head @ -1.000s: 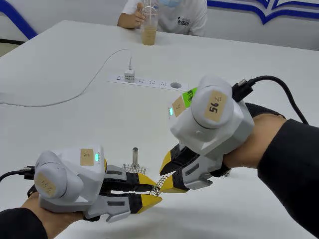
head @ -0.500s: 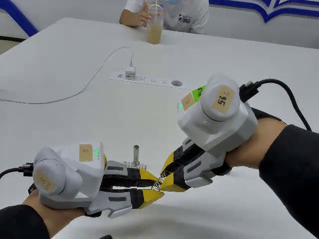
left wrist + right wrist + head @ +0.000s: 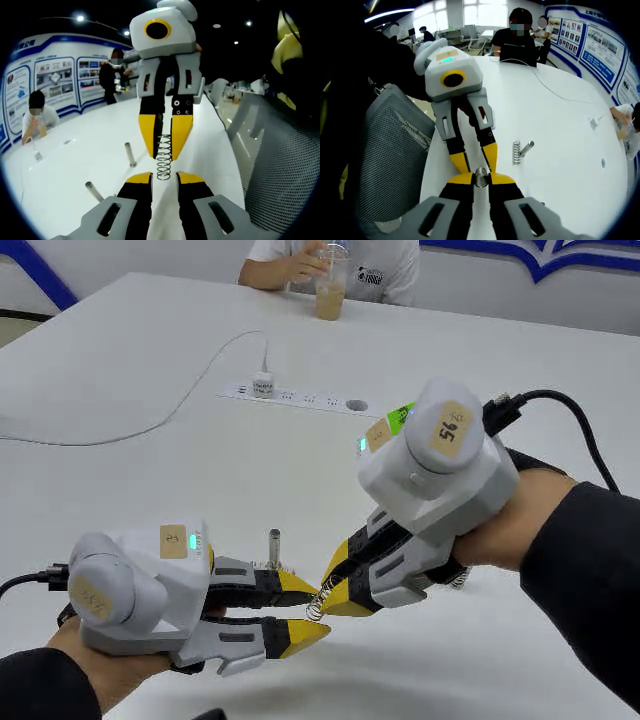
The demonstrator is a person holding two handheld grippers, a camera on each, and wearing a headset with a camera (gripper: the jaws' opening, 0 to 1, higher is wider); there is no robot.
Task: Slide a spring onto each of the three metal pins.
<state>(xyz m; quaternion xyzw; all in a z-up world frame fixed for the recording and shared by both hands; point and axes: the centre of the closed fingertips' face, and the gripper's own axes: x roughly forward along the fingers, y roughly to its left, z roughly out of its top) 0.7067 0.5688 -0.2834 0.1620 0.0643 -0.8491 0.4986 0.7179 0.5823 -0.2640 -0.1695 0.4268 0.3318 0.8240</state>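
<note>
A small steel spring (image 3: 320, 598) (image 3: 163, 167) (image 3: 480, 175) is pinched at one end by my right gripper (image 3: 332, 585) (image 3: 480, 180), which is shut on it. The spring's free end hangs between the yellow tips of my left gripper (image 3: 312, 608) (image 3: 165, 178), whose jaws stand open around it without closing. One metal pin (image 3: 273, 547) (image 3: 130, 154) stands upright just behind the left jaws. A second pin (image 3: 93, 191) stands nearer. In the right gripper view a loose spring (image 3: 516, 152) lies on the table beside a pin (image 3: 526, 147).
The white table (image 3: 150, 490) carries a power strip (image 3: 300, 400) with a white cable (image 3: 170, 420) at mid-depth. A cup with a drink (image 3: 330, 295) stands in front of a seated person at the far edge. A grey mesh chair (image 3: 390, 150) stands by the table.
The head camera has drifted. My right gripper has risen a little with the spring, and the left jaws stand slightly wider apart around the spring's free end.
</note>
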